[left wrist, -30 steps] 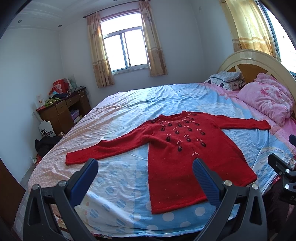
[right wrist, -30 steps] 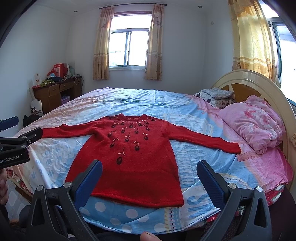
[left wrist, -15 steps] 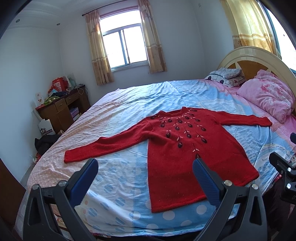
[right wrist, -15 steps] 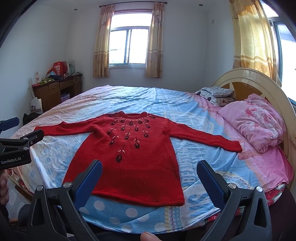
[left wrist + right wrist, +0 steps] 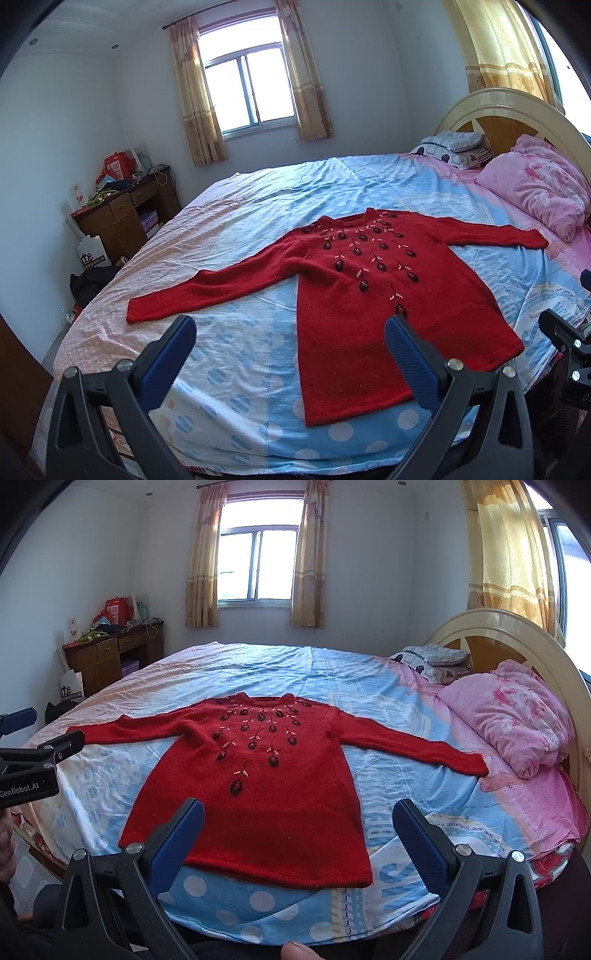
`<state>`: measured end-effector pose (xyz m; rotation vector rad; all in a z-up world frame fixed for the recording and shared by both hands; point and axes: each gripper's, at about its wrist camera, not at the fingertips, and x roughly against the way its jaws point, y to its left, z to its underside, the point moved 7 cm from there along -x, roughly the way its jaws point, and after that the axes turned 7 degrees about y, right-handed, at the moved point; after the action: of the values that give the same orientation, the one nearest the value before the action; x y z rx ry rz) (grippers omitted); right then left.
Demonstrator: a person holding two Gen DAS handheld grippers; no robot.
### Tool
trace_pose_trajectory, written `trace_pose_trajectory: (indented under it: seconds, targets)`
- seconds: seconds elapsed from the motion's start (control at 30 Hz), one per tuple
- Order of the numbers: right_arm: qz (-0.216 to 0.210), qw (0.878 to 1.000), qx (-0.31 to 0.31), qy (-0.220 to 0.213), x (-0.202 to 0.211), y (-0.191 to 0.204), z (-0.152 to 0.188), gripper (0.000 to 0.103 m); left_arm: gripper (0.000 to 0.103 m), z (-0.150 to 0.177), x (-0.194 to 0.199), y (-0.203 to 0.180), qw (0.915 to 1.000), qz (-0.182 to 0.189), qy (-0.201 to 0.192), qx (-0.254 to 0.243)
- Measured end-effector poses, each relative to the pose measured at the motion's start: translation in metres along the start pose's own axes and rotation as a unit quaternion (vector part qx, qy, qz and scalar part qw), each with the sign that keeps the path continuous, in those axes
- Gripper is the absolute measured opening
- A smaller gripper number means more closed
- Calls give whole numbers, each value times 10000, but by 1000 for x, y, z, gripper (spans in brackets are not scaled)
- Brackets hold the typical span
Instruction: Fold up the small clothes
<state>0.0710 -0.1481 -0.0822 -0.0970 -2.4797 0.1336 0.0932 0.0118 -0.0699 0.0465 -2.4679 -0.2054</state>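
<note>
Sweater lying flat ahead of both tongs, untouched

The sweater [image 5: 258,786] is lying spread on the bed [image 5: 388,686], hem nearest, sleeves pointing sideways; left tongs [image 5: 290,350] and right tongs [image 5: 297,830] are hovering agape, empty, each nearer its own sleeve.

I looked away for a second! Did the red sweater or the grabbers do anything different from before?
Hardly anything. Both views drifted slightly, so the grippers shifted a little. The left gripper and right gripper stayed open, holding nothing. The red sweater still lies flat on the bed, sleeves spread.

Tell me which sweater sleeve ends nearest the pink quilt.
The sleeve stretched toward the headboard: its cuff nearly reaches the pink quilt. The other sleeve points toward the desk side.
</note>
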Motion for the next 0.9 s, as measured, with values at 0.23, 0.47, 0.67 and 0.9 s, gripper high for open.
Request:
trace_pose_trajectory:
  seconds: [0.23, 0.47, 0.67, 0.9]
  targets:
    - [-127, 9997, -172, 142, -15, -10, 4, 102, 103, -3, -20, 0, 9999, -97, 87, -47]
    - [-192, 9975, -441, 522, -49, -32, 18, 102, 103, -9, -57, -8, 9994, -113, 221, -245]
    - [-11, 9904, -920, 1031, -94, -70, 38, 102, 103, -11, -113, -16, 9976, 1, 614, -330]
    - [163, 9747, -1698, 1442, -130, -125, 56, 102, 103, -15, -167, -22, 9946, 81, 977, -330]
